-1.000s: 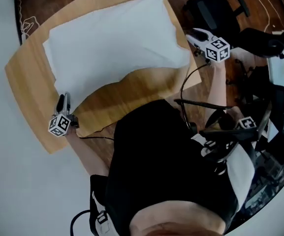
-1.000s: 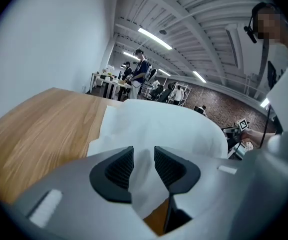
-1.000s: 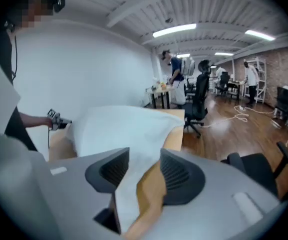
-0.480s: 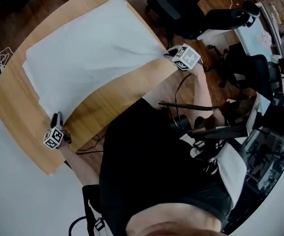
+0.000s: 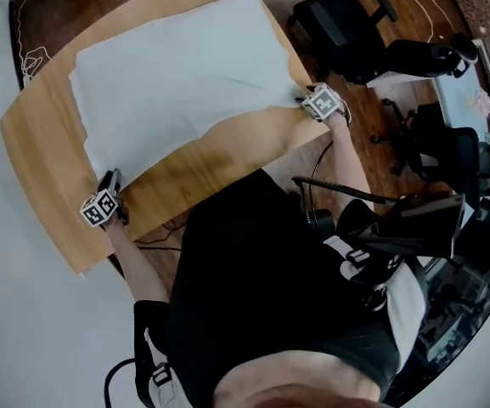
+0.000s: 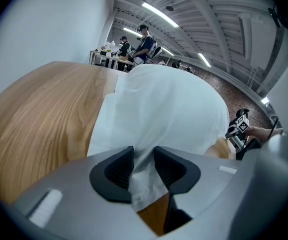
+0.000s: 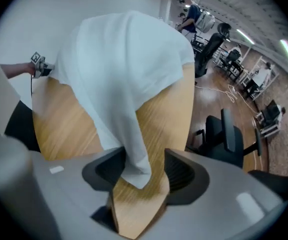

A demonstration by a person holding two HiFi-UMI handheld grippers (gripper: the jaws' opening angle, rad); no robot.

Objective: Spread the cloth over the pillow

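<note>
Cloth (image 5: 181, 75) lies draped over the pillow's bulge on the desk (image 5: 41, 143). Left claw (image 6: 144, 165) is clenched on one near corner, probably to hold that edge taut. Right claw (image 7: 144, 170) has just been opening and is now released. The other corner hangs loose between its jaws, likely to let it settle.

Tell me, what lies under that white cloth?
The cloth bulges over something plump, presumably the pillow, which is wholly covered. Only the wooden table shows around it.

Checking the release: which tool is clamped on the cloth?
The left tool: its jaws pinch the cloth corner. On the right tool the jaws have just been opening and stand apart, the corner loose between them.
</note>
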